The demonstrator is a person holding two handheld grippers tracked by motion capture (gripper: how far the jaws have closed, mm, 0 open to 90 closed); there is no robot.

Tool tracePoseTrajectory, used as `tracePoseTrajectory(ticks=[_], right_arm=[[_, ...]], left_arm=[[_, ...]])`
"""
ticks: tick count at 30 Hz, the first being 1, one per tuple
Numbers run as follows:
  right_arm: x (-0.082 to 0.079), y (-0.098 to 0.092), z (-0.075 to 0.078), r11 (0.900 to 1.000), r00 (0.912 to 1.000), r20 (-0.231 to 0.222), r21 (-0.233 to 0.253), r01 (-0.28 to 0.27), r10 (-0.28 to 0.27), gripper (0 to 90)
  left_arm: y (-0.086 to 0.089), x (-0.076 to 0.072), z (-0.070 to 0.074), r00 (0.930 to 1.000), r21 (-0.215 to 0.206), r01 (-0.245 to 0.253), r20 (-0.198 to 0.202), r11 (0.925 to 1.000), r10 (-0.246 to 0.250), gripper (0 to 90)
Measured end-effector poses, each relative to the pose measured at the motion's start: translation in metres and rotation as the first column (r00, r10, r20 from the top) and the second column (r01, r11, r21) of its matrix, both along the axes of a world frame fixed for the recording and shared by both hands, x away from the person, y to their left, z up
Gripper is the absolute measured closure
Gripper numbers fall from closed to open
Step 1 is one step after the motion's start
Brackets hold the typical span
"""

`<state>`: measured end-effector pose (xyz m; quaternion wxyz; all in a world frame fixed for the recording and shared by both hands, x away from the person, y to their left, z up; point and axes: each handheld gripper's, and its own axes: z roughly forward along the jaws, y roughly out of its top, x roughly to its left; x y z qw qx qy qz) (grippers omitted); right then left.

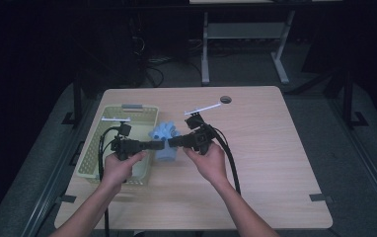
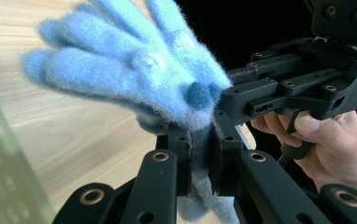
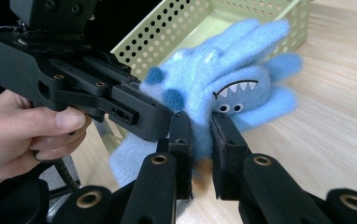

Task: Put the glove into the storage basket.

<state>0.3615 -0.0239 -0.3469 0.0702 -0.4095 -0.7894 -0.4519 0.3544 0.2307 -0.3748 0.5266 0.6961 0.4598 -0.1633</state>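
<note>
A fuzzy light-blue glove (image 1: 166, 139) with a monster face, teeth and eyes (image 3: 230, 88) is held above the wooden table (image 1: 265, 163) just right of the basket. My left gripper (image 1: 161, 145) comes from the left and is shut on the glove's cuff (image 2: 200, 154). My right gripper (image 1: 170, 142) comes from the right, tip to tip with the left one, and is shut on the same glove (image 3: 200, 135). The glove's fingers (image 2: 97, 60) spread up and away from both grippers.
A pale green perforated basket (image 1: 95, 158) stands at the table's left side, close beside the left hand; its wall (image 3: 176, 28) is right behind the glove. A round cable hole (image 1: 225, 99) sits near the far edge. Bare tabletop lies to the right.
</note>
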Motion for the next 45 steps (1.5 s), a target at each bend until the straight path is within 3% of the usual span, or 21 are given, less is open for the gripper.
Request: tracePoseTrajectory(ticks=[27, 45], right_arm=[[0.014, 0.051, 0.003, 0.998, 0.9984, -0.004, -0.008, -0.056, 0.056, 79.5], [0.023, 0.075, -0.003, 0.997, 0.9965, -0.032, 0.010, -0.077, 0.077, 77.5]], left_arm=[[0.048, 0.001, 0.005, 0.9985, 0.026, -0.054, -0.009, 0.9982, 0.054, 81.2], [0.074, 0.004, 0.005, 0.9983, 0.051, -0.051, -0.026, 0.9974, 0.052, 81.2]])
